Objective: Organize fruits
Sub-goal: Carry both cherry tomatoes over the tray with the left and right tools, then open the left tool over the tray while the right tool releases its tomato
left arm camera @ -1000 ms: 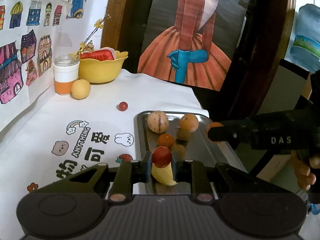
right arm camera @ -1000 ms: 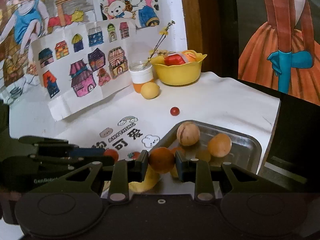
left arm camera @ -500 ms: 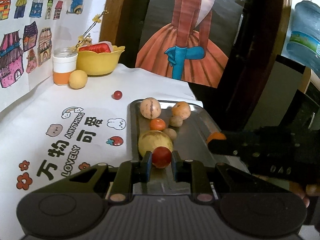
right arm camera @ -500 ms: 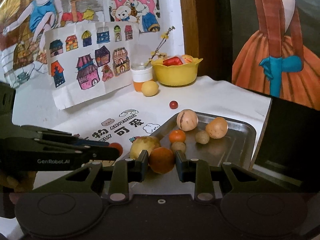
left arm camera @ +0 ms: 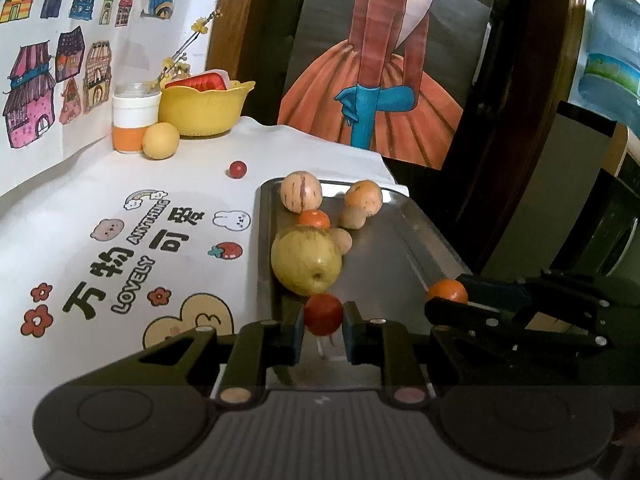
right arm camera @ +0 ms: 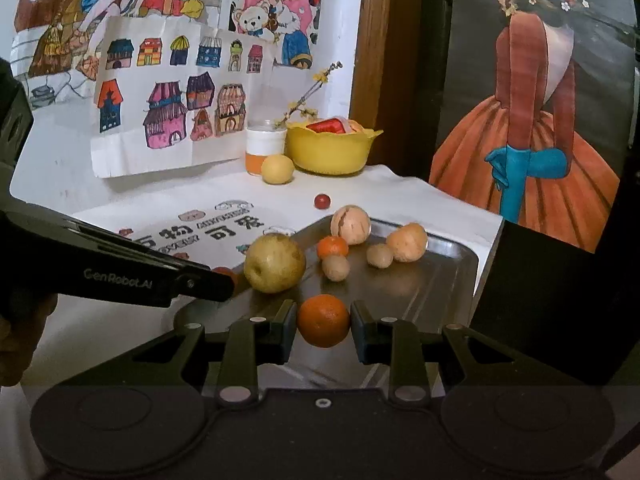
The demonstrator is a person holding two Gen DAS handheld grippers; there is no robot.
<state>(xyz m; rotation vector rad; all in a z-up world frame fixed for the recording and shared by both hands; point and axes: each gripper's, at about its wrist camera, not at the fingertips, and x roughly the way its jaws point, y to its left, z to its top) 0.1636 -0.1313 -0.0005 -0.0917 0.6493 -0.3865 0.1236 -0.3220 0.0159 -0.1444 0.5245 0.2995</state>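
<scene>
Right now I am clamping a red fruit (left arm camera: 323, 314) in my left claw (left arm camera: 323, 326) and an orange (right arm camera: 323, 321) in my right claw (right arm camera: 323, 330) above the metal tray (right arm camera: 448, 276), risking either rolling off if dropped.

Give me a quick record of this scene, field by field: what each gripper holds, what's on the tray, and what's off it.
left gripper: shut on red fruit
right gripper: shut on orange
tray: yellow apple, five smaller fruits
off tray: red berry, yellow fruit, yellow bowl, cup
</scene>
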